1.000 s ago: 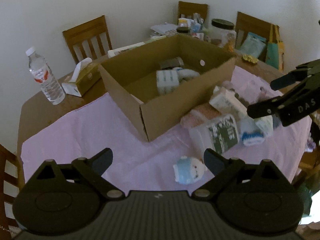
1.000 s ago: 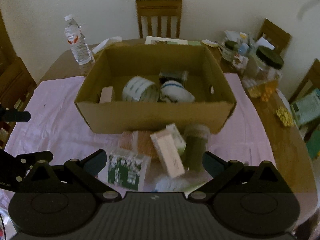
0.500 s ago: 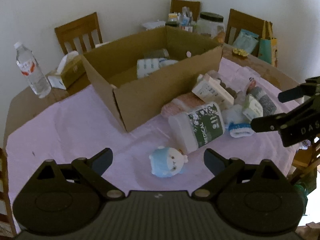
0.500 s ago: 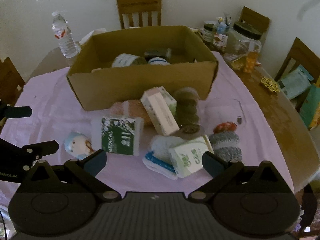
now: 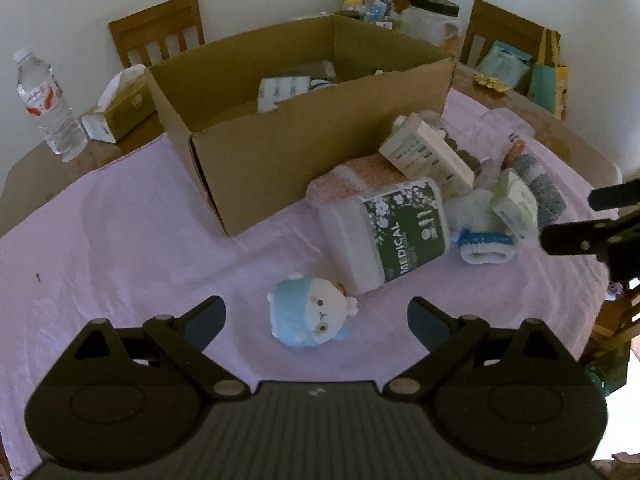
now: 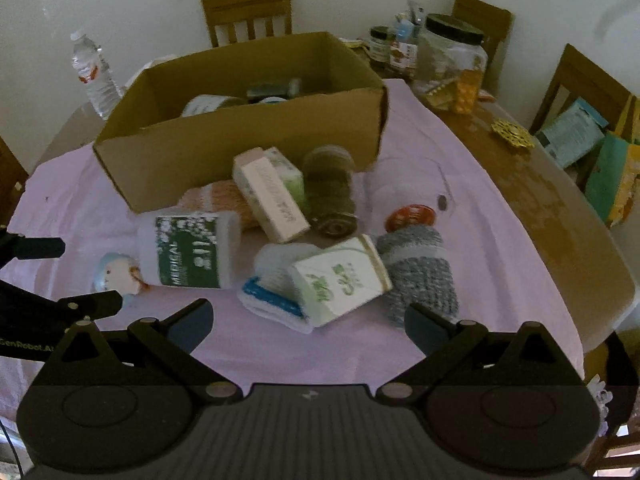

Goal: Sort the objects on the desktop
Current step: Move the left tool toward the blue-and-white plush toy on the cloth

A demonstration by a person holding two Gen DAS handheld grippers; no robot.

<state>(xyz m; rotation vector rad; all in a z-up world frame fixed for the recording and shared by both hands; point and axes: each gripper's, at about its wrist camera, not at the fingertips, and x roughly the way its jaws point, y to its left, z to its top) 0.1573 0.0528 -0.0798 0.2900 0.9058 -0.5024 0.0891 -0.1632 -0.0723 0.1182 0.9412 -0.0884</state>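
Below, a blue-and-white plush toy (image 5: 310, 314) lies on its side; both tools (image 5: 316, 314) (image 6: 308, 320) gape wide, empty.

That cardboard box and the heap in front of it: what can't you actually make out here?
- Cardboard box contents: in both wrist views the near wall hides all but the tops.
- Pink knitted item: in both views mostly buried under the MEDICAL container and a carton.
- Carton print: right wrist view, motion-blurred.
- Far jars: labels too small.
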